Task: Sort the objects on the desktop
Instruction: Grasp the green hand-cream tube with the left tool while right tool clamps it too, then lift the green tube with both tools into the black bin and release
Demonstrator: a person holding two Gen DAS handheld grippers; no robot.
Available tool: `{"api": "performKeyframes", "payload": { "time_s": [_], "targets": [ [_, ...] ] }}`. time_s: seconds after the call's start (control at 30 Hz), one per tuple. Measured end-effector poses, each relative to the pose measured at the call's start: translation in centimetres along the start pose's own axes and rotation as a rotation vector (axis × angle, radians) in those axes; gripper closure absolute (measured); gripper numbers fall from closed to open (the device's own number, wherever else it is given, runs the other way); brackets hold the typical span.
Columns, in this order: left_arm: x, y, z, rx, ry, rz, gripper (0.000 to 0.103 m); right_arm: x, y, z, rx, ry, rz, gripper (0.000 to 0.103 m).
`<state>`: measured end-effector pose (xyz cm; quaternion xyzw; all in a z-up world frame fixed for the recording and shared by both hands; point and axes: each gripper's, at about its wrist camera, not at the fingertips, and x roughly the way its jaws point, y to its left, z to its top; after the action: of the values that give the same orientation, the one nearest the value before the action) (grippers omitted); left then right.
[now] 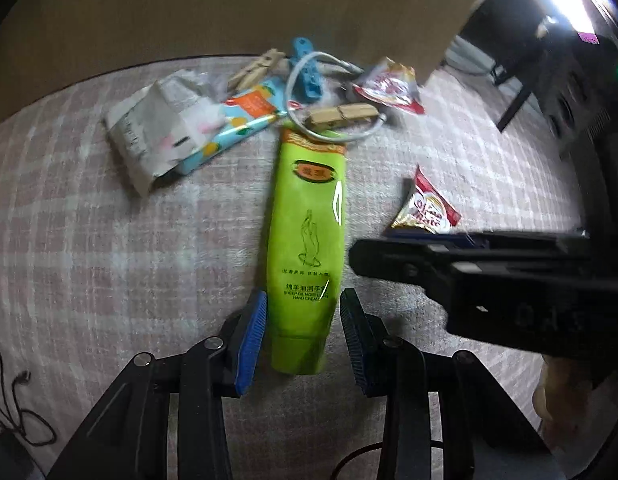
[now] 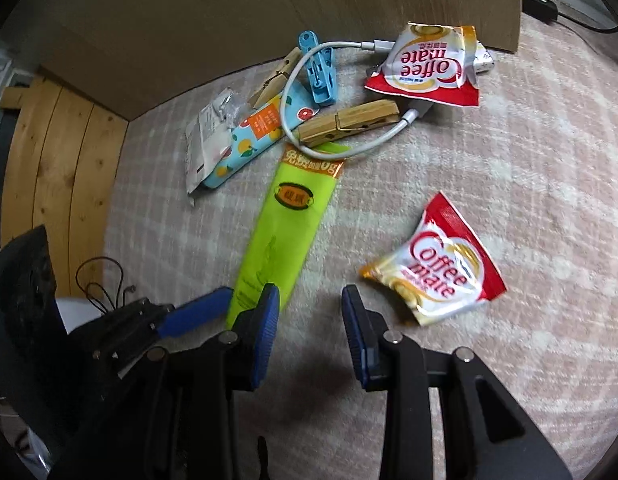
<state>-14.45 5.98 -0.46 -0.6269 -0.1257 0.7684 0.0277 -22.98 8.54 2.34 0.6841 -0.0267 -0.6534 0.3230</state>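
The left gripper (image 1: 303, 334) points down at the desk (image 1: 109, 260), jaws open w/ the cap end of the green tube (image 1: 307, 240) between the blue pads (image 1: 251, 344); a gap shows on each side, so no grip. The tube lies flat near the desk's middle, its crimped end under a white cable (image 2: 349, 152) and touching a wooden peg (image 2: 349, 122). The right gripper (image 2: 309, 320) hangs just beside the tube, jaws open over bare cloth, nothing between them; its left pad overlaps the tube's edge in the right wrist view, contact I cannot tell. A Coffee-mate sachet (image 2: 437, 264) lies near its right pad, apart from the tube. Toward the far edge, by a cardboard wall (image 2: 269, 8): a 2nd sachet (image 2: 427, 66), a blue clip (image 2: 319, 74), another peg (image 2: 273, 80), a fruit-print pack (image 2: 253, 136) and a white packet (image 2: 207, 148), all close together.
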Motion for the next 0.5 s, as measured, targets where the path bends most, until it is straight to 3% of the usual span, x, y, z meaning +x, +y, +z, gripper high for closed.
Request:
{"api": "performKeyframes", "payload": {
  "time_s": [0.17, 0.3, 0.5],
  "targets": [
    [1.7, -0.8, 3.3, 0.030, 0.015, -0.005, 0.066, 0.9, -0.4, 0.9, 0.032, 0.009, 0.039, 0.073],
    [2.2, -1.4, 4.1, 0.027, 0.011, -0.022, 0.066, 1.3, -0.7, 1.5, 0.057, 0.018, 0.089, 0.073],
    [2.6, -2.9, 4.6, 0.017, 0.002, -0.022, 0.065, 1.1, -0.7, 1.0, 0.051, 0.004, 0.089, 0.079]
  ]
}}
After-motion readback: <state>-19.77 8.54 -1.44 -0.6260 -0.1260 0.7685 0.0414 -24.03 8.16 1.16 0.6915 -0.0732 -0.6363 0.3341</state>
